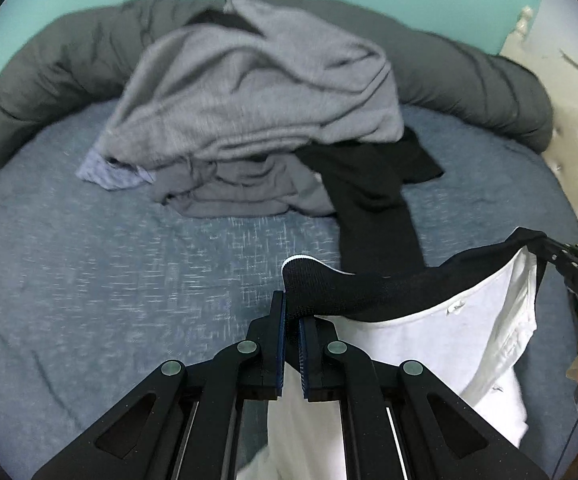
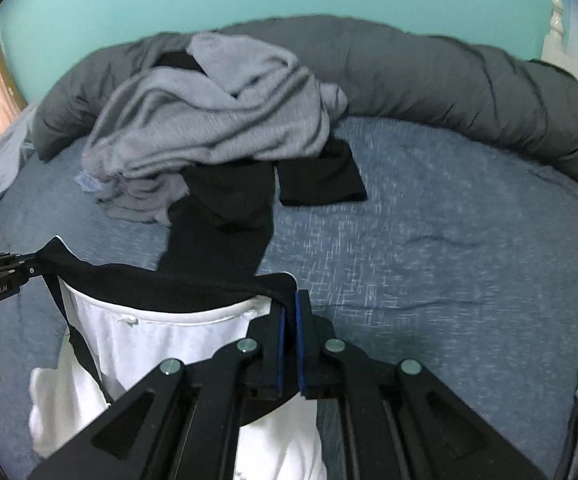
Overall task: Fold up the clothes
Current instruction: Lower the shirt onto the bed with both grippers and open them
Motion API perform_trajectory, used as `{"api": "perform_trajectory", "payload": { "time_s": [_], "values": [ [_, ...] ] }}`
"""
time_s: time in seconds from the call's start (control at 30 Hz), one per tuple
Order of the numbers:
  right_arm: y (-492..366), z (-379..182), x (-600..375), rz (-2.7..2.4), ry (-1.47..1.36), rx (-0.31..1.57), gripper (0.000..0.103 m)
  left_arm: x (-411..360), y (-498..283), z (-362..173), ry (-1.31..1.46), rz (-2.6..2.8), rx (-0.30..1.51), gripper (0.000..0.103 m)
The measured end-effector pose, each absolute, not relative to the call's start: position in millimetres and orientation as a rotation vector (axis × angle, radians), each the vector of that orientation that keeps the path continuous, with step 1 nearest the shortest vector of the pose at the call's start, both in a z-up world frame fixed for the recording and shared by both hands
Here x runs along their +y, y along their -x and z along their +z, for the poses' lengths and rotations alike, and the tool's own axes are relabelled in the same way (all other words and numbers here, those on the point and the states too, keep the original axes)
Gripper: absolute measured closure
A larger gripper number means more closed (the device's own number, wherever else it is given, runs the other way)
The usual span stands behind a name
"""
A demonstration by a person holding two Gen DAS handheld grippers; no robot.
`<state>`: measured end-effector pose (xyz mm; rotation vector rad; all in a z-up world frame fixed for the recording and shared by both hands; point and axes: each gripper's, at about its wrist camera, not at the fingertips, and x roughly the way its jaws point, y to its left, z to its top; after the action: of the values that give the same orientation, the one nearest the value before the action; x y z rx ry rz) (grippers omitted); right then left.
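Observation:
A garment with a black ribbed waistband point(image 1: 369, 288) and white fabric point(image 1: 429, 344) below it hangs stretched between both grippers above the bed. My left gripper point(image 1: 292, 308) is shut on one end of the band. The right gripper point(image 1: 565, 260) pinches the other end at the right edge of the left wrist view. In the right wrist view, my right gripper point(image 2: 290, 304) is shut on the waistband point(image 2: 169, 284), and the left gripper point(image 2: 13, 270) holds the far end at the left. The white fabric point(image 2: 149, 344) droops under the band.
A pile sits further back on the blue sheet point(image 1: 109, 280): a light grey sweater point(image 1: 249, 92), a darker grey garment point(image 1: 241, 196) and black trousers point(image 1: 369, 200). Behind lies a rolled dark grey duvet point(image 1: 69, 60). A cream tufted headboard point(image 1: 577, 152) stands at the right.

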<state>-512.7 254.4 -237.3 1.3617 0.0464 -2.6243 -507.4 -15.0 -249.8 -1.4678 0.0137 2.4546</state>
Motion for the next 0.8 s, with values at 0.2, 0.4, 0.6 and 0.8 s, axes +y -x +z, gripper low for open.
{"api": "perform_trajectory", "payload": {
  "time_s": [0.2, 0.4, 0.6, 0.8],
  "values": [
    [541.4, -286.1, 264.8, -2.596, -1.416, 0.020, 0.099, -7.5, 533.1, -296.2, 1.502, 2.410, 0.000, 0.097],
    [556.3, -318.9, 265.3, -2.568, -1.447, 0.024, 0.099, -7.9, 549.4, -331.7, 1.525, 2.383, -0.023, 0.097],
    [553.9, -323.4, 258.2, -2.528, -1.377, -0.009, 0.094, -16.6, 554.9, -344.8, 1.511, 2.363, -0.145, 0.092],
    [533.6, -292.0, 269.2, -2.588, -1.285, -0.090, 0.050, -35.7, 539.7, -317.7, 1.440, 2.396, -0.210, 0.052]
  ]
}}
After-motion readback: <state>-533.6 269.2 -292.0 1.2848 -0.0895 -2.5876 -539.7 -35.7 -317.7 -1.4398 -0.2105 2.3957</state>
